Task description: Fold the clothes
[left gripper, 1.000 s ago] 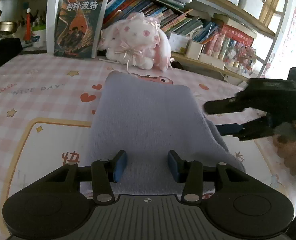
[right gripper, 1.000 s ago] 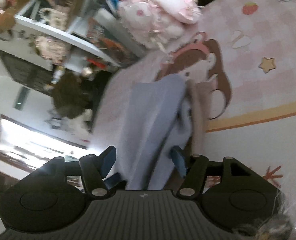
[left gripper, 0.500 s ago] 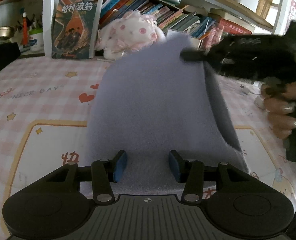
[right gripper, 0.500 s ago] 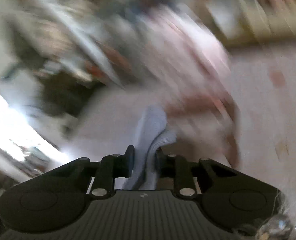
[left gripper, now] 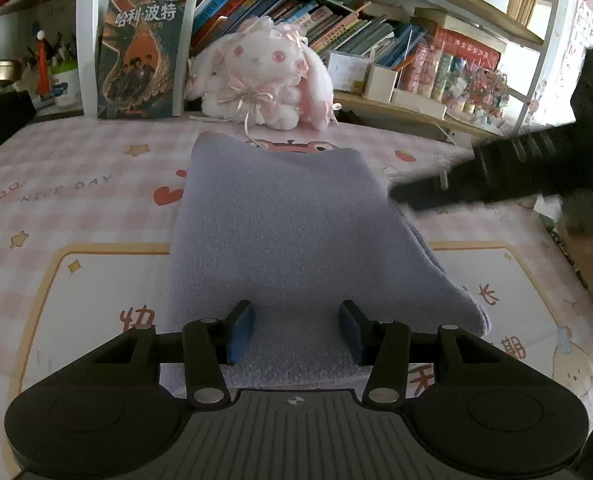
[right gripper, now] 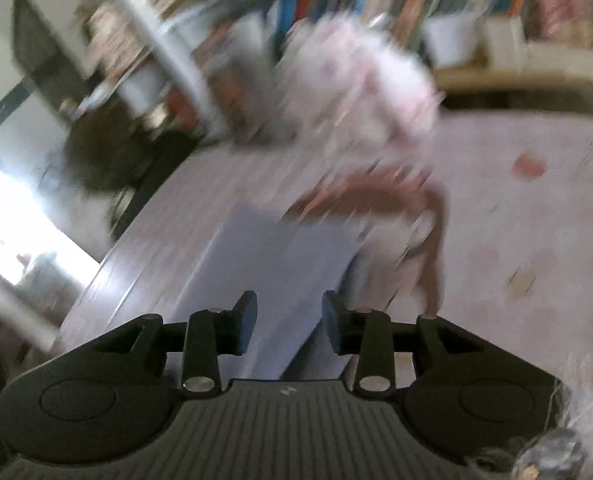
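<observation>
The knit [left gripper: 284,232] lies folded on the table [left gripper: 76,208], a long grey-lavender slab running away from me toward the plush [left gripper: 264,80]. Its near end sits between and under my left fingers [left gripper: 238,332], whose blue pads stand partly apart on either side of the fabric without pressing it; my left gripper [left gripper: 294,330] holds nothing. In the right wrist view the knit [right gripper: 272,272] lies ahead of and below my right gripper [right gripper: 288,322], its near edge reaching in between the fingers [right gripper: 244,320]. Those fingers are opening, with a clear gap at each pad, so the cloth is not pinched. That view is smeared by blur, so I cannot tell whether the pads brush the fabric. From the left, my right gripper [left gripper: 496,172] shows as a dark bar just beside the knit's right edge. The knit is soft, finely ribbed, with rounded fold edges; the table cover is smooth pink check with printed stars and hearts.
</observation>
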